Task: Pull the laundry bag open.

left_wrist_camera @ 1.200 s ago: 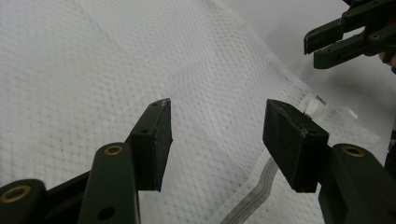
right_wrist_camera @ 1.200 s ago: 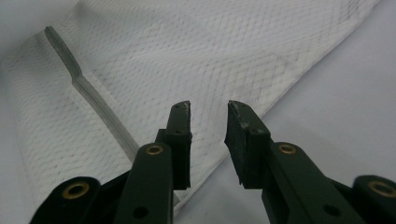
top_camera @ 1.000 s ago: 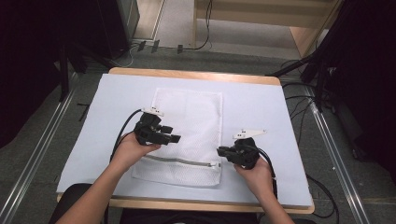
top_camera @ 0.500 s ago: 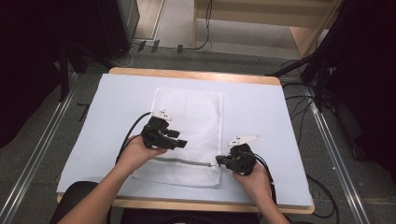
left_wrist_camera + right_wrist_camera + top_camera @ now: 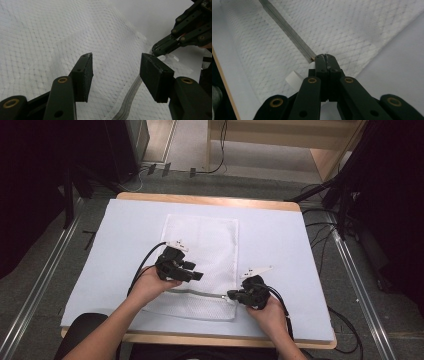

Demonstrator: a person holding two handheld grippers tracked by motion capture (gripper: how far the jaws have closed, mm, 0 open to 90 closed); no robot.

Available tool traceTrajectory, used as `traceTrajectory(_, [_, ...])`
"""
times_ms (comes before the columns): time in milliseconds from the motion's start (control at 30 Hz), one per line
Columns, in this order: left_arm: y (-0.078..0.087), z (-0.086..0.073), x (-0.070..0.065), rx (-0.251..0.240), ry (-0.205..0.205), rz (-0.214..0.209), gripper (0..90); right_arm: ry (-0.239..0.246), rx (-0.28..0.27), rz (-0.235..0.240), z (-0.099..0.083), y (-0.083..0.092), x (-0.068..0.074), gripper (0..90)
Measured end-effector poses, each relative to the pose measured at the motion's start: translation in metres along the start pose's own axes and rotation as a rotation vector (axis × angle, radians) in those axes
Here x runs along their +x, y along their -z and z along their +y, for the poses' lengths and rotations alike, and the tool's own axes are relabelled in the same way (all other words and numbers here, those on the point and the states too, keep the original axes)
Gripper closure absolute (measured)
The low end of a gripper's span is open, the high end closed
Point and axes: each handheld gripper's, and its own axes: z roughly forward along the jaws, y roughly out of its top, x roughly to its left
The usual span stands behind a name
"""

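From the high view, we see the white mesh bag (image 5: 200, 265) lying flat in the middle of the bench (image 5: 280, 235), its lower end near the bench's near edge, with the zipper (image 5: 197, 293) running across it close to that end. The left gripper (image 5: 192, 274) hovers over the bag just above the zipper line, and the right gripper (image 5: 232, 295) sits at the zipper's right-hand end, beside the bag's right edge. In the left gripper view, the left gripper's fingers (image 5: 83, 75) stand wide apart over the mesh with nothing between them, and the zipper tape (image 5: 128, 98) passes below. In the right gripper view, the right gripper's fingers (image 5: 327, 62) are pressed fully together at the end of the zipper (image 5: 287, 31); whether they pinch the small pull we cannot tell, since the tips cover that spot, and a white tab (image 5: 294, 79) lies just beside them. We judge the work to be at its start: the zipper end is reached, the left gripper has yet to pin the bag, and the sliding along the zipper remains.
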Motion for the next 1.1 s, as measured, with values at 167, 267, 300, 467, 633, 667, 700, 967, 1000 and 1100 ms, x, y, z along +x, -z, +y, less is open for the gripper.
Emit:
traceTrajectory(167, [-0.002,0.0,-0.002,0.003,-0.002,-0.007,45.2,0.008,0.002,0.002,0.0,0.0,0.003,90.0])
traceTrajectory(267, [-0.004,0.0,-0.003,0.005,-0.005,-0.013,45.4,0.007,-0.012,0.021,0.001,-0.001,0.005,90.0])
traceTrajectory(300, [-0.004,0.0,-0.003,0.005,-0.004,-0.015,45.5,0.019,-0.013,0.02,0.002,-0.001,0.007,90.0])
traceTrajectory(467, [-0.005,-0.001,-0.004,0.001,-0.003,-0.02,45.6,0.07,-0.031,0.014,0.003,-0.003,0.015,90.0])
traceTrajectory(633, [-0.007,-0.001,-0.007,0.007,-0.007,-0.035,47.0,0.072,-0.032,-0.024,0.001,0.002,0.01,90.0])
traceTrajectory(667, [-0.009,-0.002,-0.008,0.005,-0.005,-0.039,47.3,0.069,-0.027,-0.031,0.0,0.003,0.009,90.0])
traceTrajectory(700, [-0.009,-0.002,-0.009,0.013,-0.009,-0.039,48.0,0.07,-0.031,-0.037,-0.001,0.003,0.007,90.0])
traceTrajectory(967, [-0.02,-0.003,-0.02,0.036,-0.006,-0.079,57.2,0.091,-0.017,-0.052,-0.004,0.0,0.004,90.0])
traceTrajectory(1000, [-0.022,-0.003,-0.021,0.038,0.001,-0.088,58.3,0.095,-0.021,-0.05,-0.004,0.0,0.004,90.0])
traceTrajectory(1100, [-0.028,-0.004,-0.025,0.066,-0.007,-0.109,64.1,0.103,-0.03,-0.045,-0.006,0.0,0.003,90.0])
